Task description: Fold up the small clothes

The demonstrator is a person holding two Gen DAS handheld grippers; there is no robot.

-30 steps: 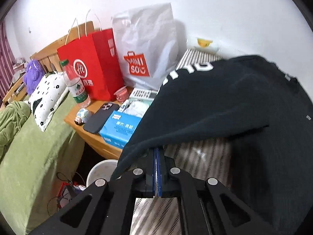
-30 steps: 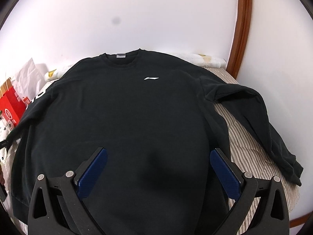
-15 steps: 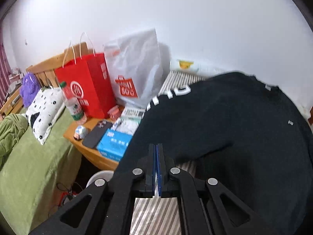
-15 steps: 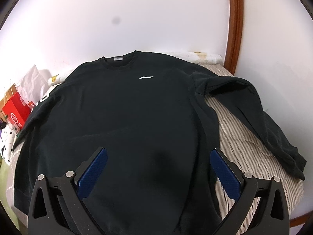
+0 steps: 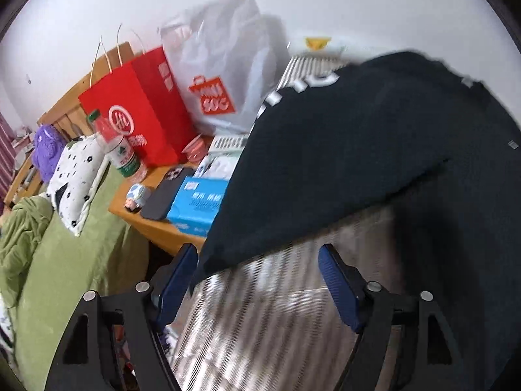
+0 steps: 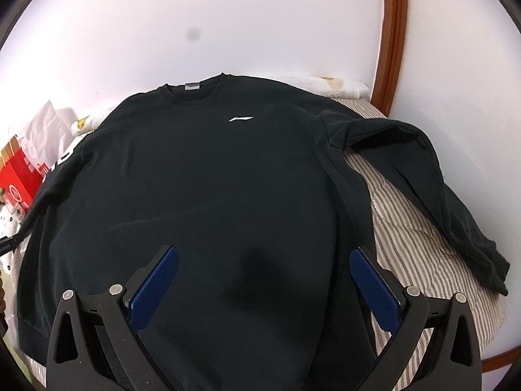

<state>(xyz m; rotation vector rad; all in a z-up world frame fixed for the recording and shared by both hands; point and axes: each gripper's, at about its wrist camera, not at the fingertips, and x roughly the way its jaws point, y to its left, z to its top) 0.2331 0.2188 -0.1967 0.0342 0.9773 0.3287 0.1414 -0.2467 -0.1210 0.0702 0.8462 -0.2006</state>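
A black long-sleeved sweatshirt (image 6: 208,195) lies face up on a striped bed, collar toward the wall, with a small white logo on the chest. Its right sleeve (image 6: 423,189) trails down the striped cover. In the left wrist view its left sleeve (image 5: 325,169), with white letters, lies over the bed's edge. My left gripper (image 5: 257,260) is open, its blue pads either side of the sleeve cuff. My right gripper (image 6: 263,262) is open and empty above the lower body of the sweatshirt.
A wooden bedside table (image 5: 156,224) left of the bed holds a red paper bag (image 5: 136,110), a white plastic bag (image 5: 224,75), a water bottle (image 5: 119,150), a phone (image 5: 166,189) and a blue tissue pack (image 5: 198,202). A second bed with a green blanket (image 5: 58,260) lies beyond. A wooden frame (image 6: 394,32) stands at right.
My left gripper was shut on the sleeve cuff and has now opened, letting the sleeve go. The right gripper stayed open and drew back a little from the sweatshirt.
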